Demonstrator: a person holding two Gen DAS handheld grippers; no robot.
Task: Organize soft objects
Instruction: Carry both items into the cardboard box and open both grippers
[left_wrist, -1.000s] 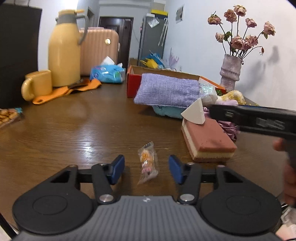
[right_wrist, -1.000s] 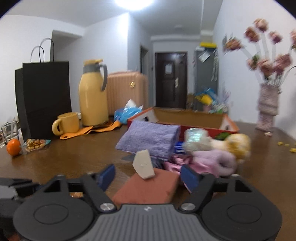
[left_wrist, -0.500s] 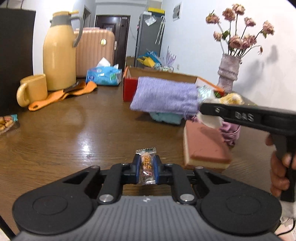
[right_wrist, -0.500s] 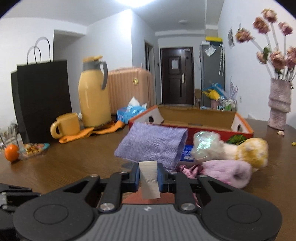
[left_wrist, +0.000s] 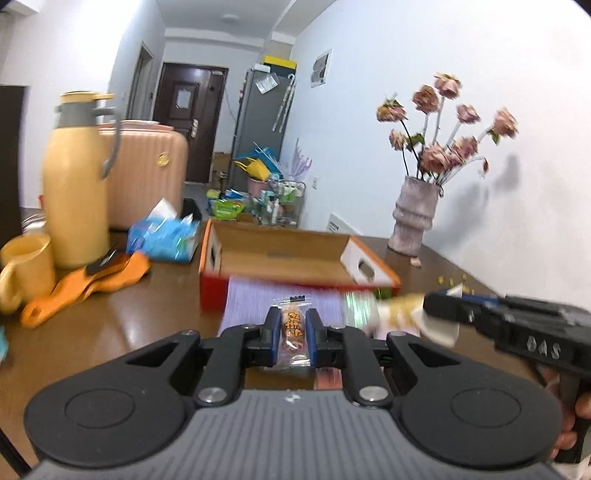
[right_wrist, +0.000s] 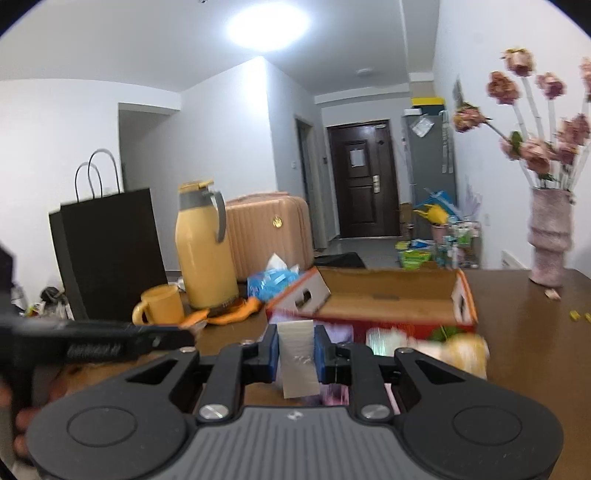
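Left gripper (left_wrist: 291, 334): jaws narrow, clamped on a small wrapped candy (left_wrist: 293, 329), held clear of the surface (left_wrist: 122, 317). Right gripper (right_wrist: 296, 356): jaws narrow, clamped on a pale wedge sponge (right_wrist: 297, 360), also off the surface. The open cardboard box (left_wrist: 291, 258) stands just ahead of both; a purple cloth (left_wrist: 251, 299) and plush items lie against its near wall.

Handling, as judged: the candy looks light, its crinkled film slippery, so a hold across the filled middle rather than the sealed ends seems safest. The sponge appears very light and compressible; it is pinched across its flat faces, which suits it. Neither looks fragile. Blur obscures the plush details.
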